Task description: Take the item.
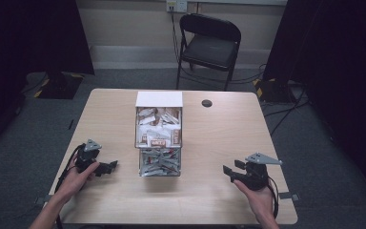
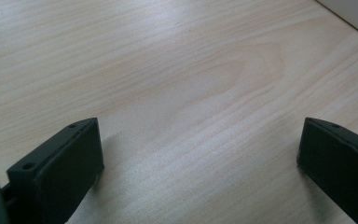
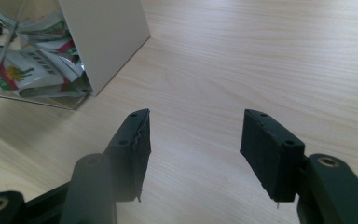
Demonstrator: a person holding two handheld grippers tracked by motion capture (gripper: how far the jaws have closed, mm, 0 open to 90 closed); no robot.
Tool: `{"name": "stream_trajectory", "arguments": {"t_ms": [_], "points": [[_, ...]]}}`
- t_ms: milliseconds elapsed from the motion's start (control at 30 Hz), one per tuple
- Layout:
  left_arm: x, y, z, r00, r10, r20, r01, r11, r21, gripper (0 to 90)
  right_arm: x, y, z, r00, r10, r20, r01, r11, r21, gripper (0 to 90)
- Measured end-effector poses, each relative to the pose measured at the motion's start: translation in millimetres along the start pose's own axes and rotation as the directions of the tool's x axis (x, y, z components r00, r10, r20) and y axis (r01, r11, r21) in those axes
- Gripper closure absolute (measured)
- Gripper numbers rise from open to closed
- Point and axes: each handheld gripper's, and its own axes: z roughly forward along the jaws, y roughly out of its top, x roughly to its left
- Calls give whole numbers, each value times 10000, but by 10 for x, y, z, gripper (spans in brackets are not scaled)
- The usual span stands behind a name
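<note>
A white box (image 1: 158,125) full of sachets stands in the middle of the wooden table (image 1: 219,138), with a clear container (image 1: 159,162) of more sachets in front of it. My left gripper (image 1: 110,166) rests on the table to the left of the container, jaws pointing at it and open over bare wood (image 2: 200,144). My right gripper (image 1: 230,171) sits at the right, also aimed toward the middle, open with nothing between its jaws (image 3: 193,140). In the right gripper view the clear container (image 3: 32,70) and the white box wall (image 3: 105,37) appear at upper left.
A small dark round disc (image 1: 207,103) lies on the table behind and right of the box. A black folding chair (image 1: 208,43) stands beyond the far edge. Cables run over the floor at right.
</note>
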Motion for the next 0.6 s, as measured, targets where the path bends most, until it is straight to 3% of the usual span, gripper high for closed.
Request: {"name": "stream_trajectory", "arguments": {"t_ms": [233,600], "points": [[0,0,0,10000,-4,3,4,10000,1,0,78,46,-8,9992,107,-384,-110,9999,-67,446],[0,0,0,10000,-4,4,4,10000,2,0,275,145,25,9953,-256,-929,249,9997,-83,473]]}}
